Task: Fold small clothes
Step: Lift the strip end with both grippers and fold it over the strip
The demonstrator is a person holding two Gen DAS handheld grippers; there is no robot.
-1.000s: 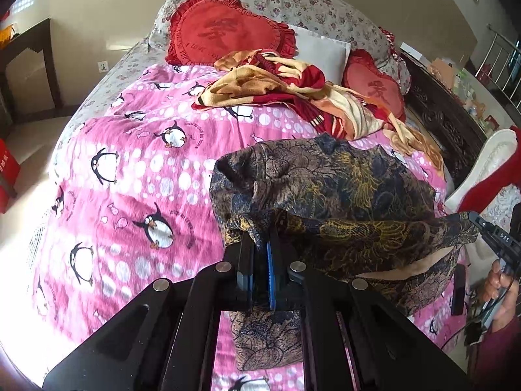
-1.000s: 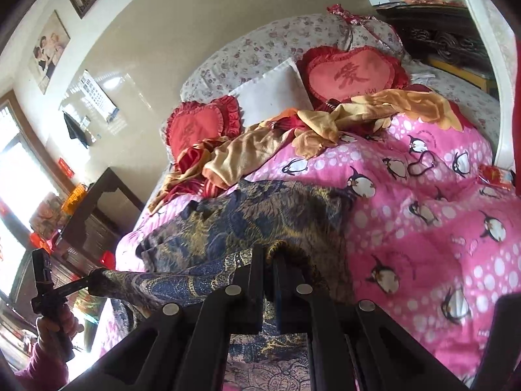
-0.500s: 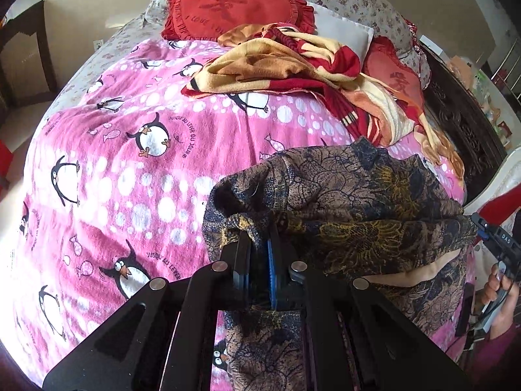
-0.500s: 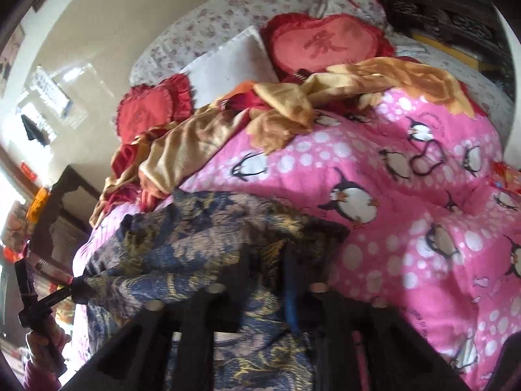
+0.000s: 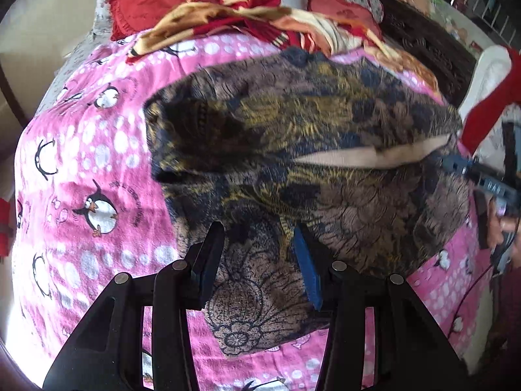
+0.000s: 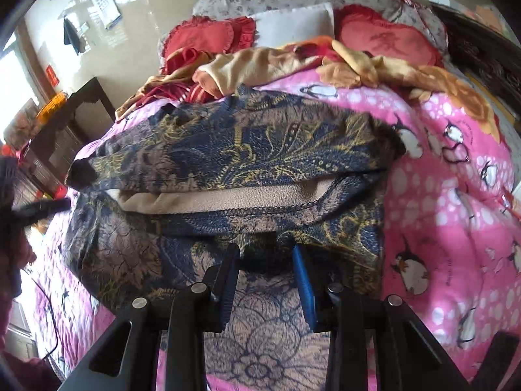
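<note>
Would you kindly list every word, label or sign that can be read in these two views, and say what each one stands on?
"DAS", roughly: right gripper; blurred, uncertain.
One large embroidered character: red heart cushion; too soft to read.
Curved print beside the penguins: pink blanket; blurred.
Wall calendar: too small.
Red wall sign: too small.

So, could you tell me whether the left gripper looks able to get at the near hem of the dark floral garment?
Probably yes: the left gripper, jaws opening, hangs right over the dark floral garment, nothing lying between.
</note>
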